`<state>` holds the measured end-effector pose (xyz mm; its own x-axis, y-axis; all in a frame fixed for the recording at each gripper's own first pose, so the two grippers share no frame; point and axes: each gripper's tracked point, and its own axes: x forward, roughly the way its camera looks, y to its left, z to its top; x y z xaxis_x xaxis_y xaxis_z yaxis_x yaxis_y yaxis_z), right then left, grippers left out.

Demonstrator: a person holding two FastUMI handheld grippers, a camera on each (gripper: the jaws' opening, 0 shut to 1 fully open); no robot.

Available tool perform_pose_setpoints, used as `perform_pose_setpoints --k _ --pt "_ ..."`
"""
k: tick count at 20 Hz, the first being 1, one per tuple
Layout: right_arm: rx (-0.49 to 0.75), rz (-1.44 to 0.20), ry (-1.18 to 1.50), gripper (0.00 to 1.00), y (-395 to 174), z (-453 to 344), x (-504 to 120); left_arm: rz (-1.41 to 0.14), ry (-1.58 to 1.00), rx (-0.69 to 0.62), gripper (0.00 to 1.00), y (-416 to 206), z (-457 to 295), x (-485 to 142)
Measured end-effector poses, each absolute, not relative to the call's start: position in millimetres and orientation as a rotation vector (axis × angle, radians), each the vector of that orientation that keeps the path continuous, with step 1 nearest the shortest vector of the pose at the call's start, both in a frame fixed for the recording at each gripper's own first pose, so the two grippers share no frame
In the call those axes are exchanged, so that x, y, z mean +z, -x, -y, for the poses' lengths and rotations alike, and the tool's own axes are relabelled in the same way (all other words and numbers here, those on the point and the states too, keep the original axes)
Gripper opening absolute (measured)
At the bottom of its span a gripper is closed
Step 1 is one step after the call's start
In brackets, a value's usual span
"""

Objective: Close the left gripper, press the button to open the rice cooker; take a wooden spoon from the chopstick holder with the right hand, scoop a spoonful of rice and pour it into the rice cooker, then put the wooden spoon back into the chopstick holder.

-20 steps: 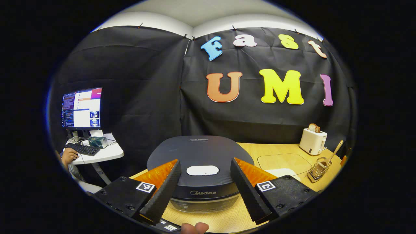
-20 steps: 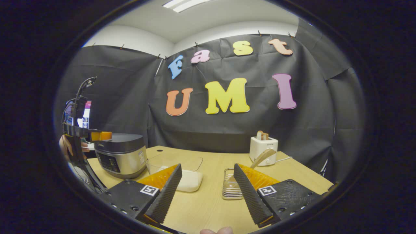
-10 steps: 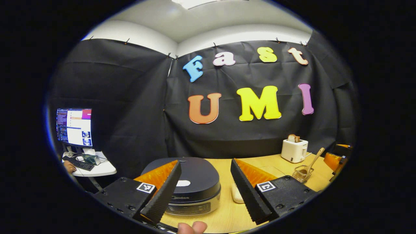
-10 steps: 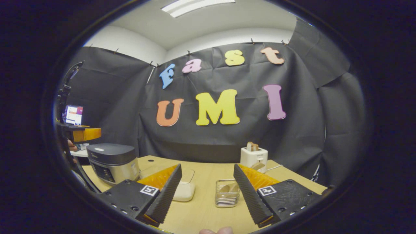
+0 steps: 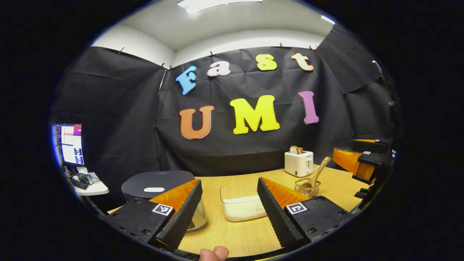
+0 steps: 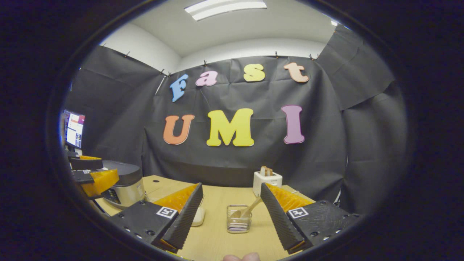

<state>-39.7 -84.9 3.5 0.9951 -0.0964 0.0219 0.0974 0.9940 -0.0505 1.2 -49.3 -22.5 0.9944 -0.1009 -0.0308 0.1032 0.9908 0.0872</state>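
While lid shut, rice cooker (image 5: 156, 185), both claws agape

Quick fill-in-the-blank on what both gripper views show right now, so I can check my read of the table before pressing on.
1. The rice cooker has its lid ____.
2. The wooden spoon stands in the ____.
3. Bread sticks out of the white ____ at the back of the table.
4. The left gripper and right gripper both have their jaws ____.

Missing words: shut; chopstick holder; toaster; open

Recording booth staged as kitchen: black cloth walls (image 6: 326, 152), wooden table (image 5: 239, 232), toaster (image 5: 298, 163), monitor (image 5: 69, 144) far left of tongs.
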Motion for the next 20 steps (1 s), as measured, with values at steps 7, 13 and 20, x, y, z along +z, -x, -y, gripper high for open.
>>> perform_pose_setpoints --k 7,13,20 --pt "-0.14 0.035 0.064 0.95 50 72 11 0.005 -0.049 -0.151 0.99 5 55 -17" --pt "-0.134 0.06 0.039 0.95 59 53 16 0.015 -0.027 -0.188 0.99 12 52 -8" --pt "-0.121 0.043 0.038 0.95 61 44 12 0.02 -0.035 -0.194 0.99 14 47 -7"
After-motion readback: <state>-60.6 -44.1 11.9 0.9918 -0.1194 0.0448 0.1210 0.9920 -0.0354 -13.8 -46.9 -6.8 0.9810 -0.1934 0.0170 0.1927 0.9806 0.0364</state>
